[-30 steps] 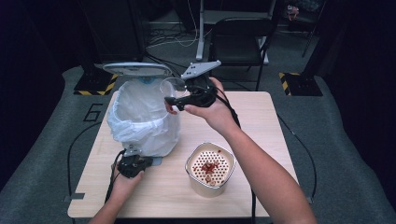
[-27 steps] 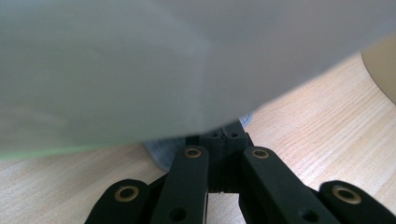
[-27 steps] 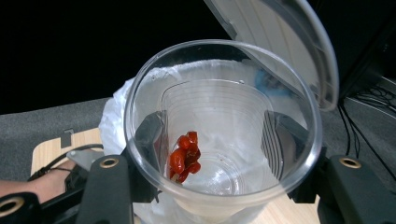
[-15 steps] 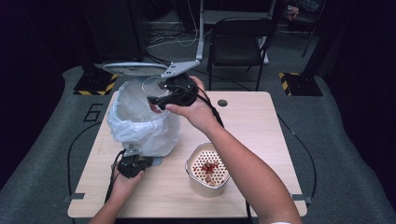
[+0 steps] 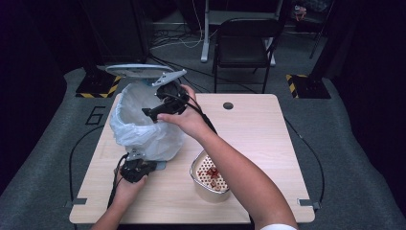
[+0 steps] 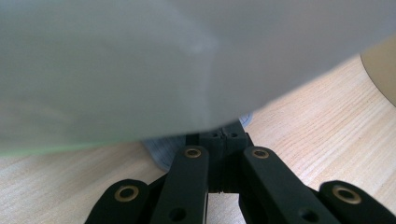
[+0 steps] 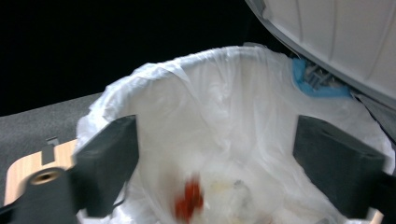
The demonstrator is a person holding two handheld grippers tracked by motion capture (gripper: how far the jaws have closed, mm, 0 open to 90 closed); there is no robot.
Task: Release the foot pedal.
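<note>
A small bin lined with a white bag point(image 5: 143, 125) stands on the table's left side, its grey lid point(image 5: 139, 70) raised. My right gripper point(image 5: 149, 114) hangs over the bin mouth. Its jaws have just been opening and now stand open point(image 7: 215, 154) with nothing between the pads. Below them a blurred red piece point(image 7: 189, 199) lies loose inside the bag point(image 7: 224, 93). My left gripper point(image 5: 142, 166) is shut at the bin's foot, its tips point(image 6: 224, 137) right beside a grey-blue ribbed pedal point(image 6: 161, 153) under the bag point(image 6: 140, 70).
A perforated metal bowl point(image 5: 197, 178) holding a few red bits point(image 5: 211, 172) stands on the wooden table point(image 5: 268, 139) near its front edge, right of the bin. A black chair point(image 5: 244, 43) stands behind the table. The lid point(image 7: 336, 37) overhangs the bin's far side.
My right hand moved left and down from over the table to above the bin mouth, and its jaws opened. The left hand stayed at the bin's foot.
</note>
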